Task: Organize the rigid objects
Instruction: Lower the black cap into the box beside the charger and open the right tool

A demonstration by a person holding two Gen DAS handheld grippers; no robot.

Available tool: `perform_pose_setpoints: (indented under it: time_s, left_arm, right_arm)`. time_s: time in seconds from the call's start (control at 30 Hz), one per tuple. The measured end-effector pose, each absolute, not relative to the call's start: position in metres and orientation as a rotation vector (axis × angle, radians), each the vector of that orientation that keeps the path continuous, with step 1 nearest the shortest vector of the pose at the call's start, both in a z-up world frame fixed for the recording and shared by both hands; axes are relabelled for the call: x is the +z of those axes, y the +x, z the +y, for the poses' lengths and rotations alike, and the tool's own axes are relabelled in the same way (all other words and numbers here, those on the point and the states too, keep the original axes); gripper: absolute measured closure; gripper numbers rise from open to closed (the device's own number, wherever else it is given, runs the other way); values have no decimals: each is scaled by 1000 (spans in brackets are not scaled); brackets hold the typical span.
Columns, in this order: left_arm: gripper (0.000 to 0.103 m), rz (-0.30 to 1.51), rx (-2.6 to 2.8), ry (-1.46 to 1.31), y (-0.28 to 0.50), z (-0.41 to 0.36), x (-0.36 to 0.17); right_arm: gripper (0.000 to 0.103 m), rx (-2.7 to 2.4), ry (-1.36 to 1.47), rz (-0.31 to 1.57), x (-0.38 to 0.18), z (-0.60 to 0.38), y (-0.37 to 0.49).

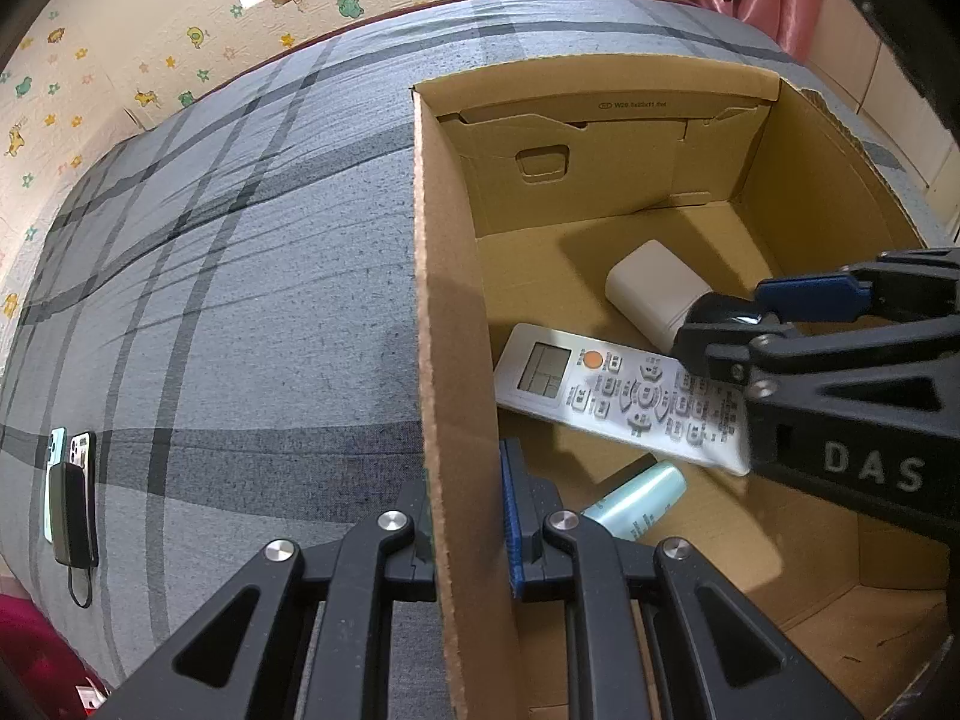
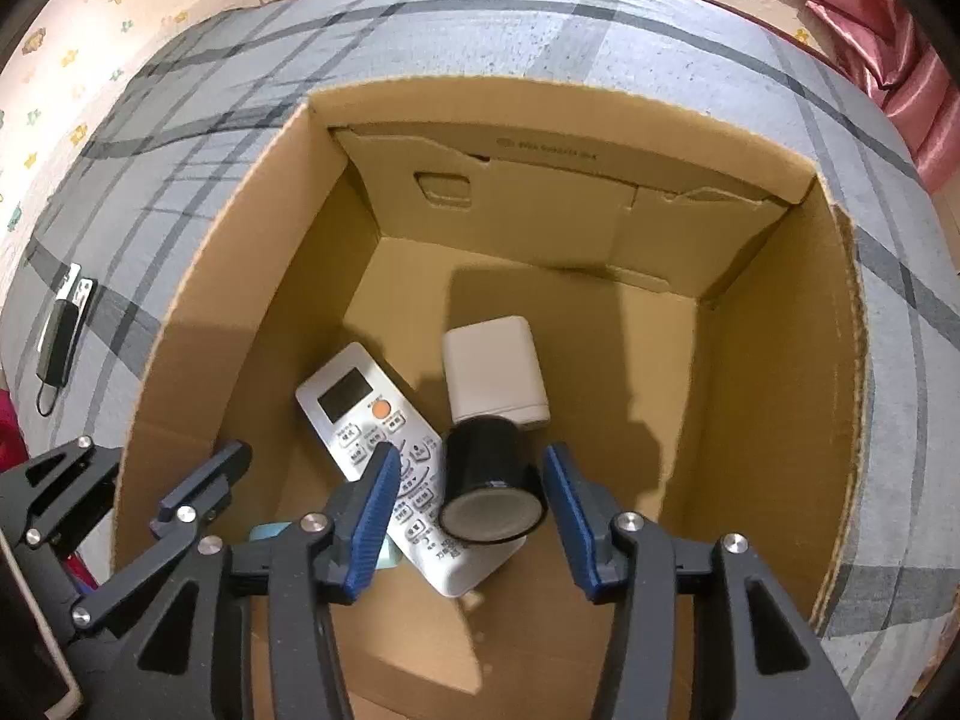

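An open cardboard box [image 1: 453,312] [image 2: 198,324] stands on a grey plaid bed. Inside lie a white remote control [image 1: 606,390] [image 2: 354,402], a white rectangular block [image 1: 654,291] [image 2: 495,369], a pale teal tube [image 1: 639,498] [image 2: 267,531] and a black cylinder [image 2: 489,489]. My left gripper [image 1: 465,516] is shut on the box's left wall, one finger inside and one outside. My right gripper [image 2: 474,510] is open inside the box, its blue pads either side of the black cylinder and apart from it. It also shows in the left wrist view [image 1: 780,312].
Phones and a dark power bank with a cable [image 1: 72,492] [image 2: 60,330] lie on the bed far left of the box. A wall with animal stickers runs behind the bed. A pink curtain [image 2: 888,30] hangs at the back right.
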State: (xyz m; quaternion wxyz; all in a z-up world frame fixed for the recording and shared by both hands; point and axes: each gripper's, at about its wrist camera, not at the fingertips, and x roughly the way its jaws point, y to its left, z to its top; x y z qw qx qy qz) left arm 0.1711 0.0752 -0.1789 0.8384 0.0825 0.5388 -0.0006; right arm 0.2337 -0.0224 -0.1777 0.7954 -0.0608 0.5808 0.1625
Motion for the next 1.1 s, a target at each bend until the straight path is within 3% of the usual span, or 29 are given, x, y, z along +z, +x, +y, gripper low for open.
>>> perform_pose_setpoints:
  time_s: [0.3,0.5,0.67,1.1]
  left_arm:
    - [88,1140,-1,171,171,75,-179]
    - [88,1140,1,174,171,75,-179]
    - [88,1140,3,176,171,75,-179]
    - [88,1142,7,181,171,73,-178]
  right_arm:
    - [45,346,-128,1204,-161,-25,228]
    - [26,320,-132,1146,-141,-31,224]
    - [4,286,-148,1089,-126,-42,220]
    - [2,192,-76,1049,-101,-119,216]
